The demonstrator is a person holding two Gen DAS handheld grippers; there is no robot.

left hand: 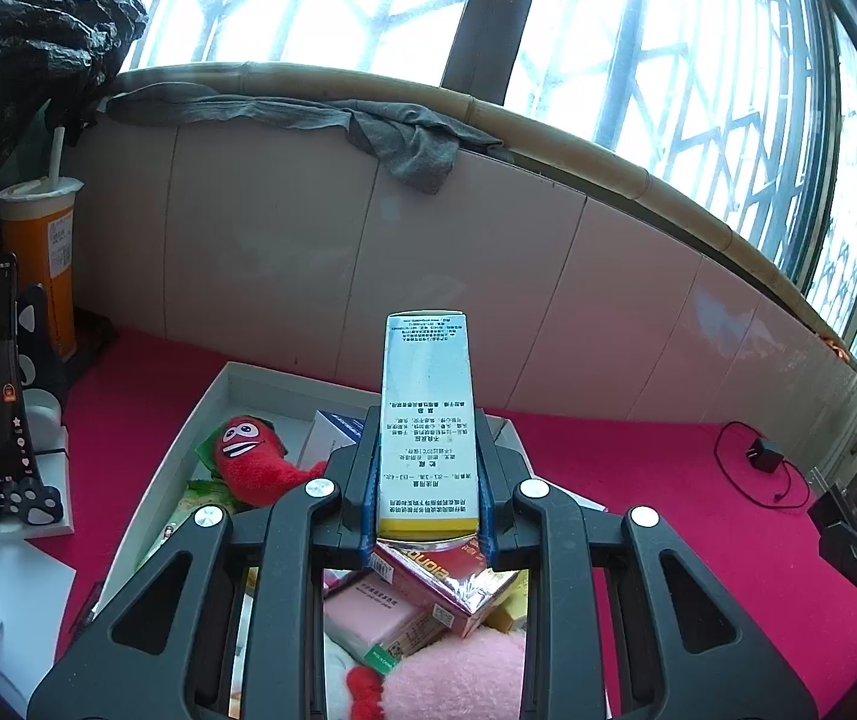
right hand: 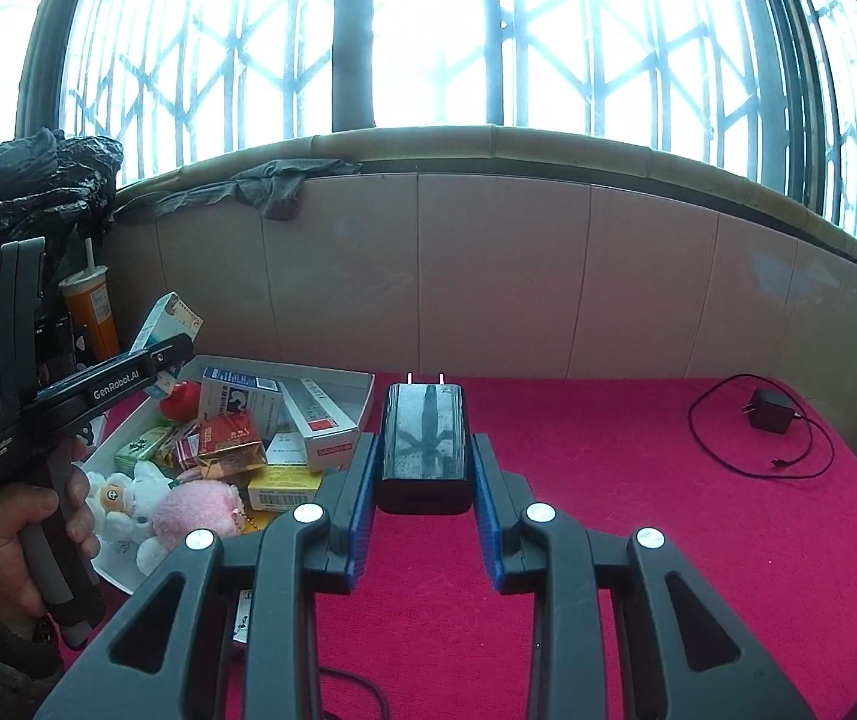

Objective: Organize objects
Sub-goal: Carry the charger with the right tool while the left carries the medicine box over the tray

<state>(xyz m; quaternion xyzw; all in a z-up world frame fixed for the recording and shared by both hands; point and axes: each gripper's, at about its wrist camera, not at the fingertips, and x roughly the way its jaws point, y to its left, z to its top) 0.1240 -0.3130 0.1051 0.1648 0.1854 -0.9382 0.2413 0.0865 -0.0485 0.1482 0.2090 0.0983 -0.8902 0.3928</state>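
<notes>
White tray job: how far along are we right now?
Looks done: the white tray already holds small boxes and plush toys. In hand: the left gripper is shut on a tall silver-and-yellow medicine box, raised above the tray; the right gripper has its fingers apart around a glossy black plug adapter. Left: a second black charger with cable on the red cloth.

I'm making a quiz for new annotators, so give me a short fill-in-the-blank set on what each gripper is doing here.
1. The left gripper is shut on a tall ____ printed with text.
2. The black charger between the right gripper's fingers has ____ metal prongs.
3. The white tray of boxes and plush toys rests on a ____ cloth.
4. A second charger lies with its ____ looped beside it.

Missing words: box; two; red; cable
</notes>
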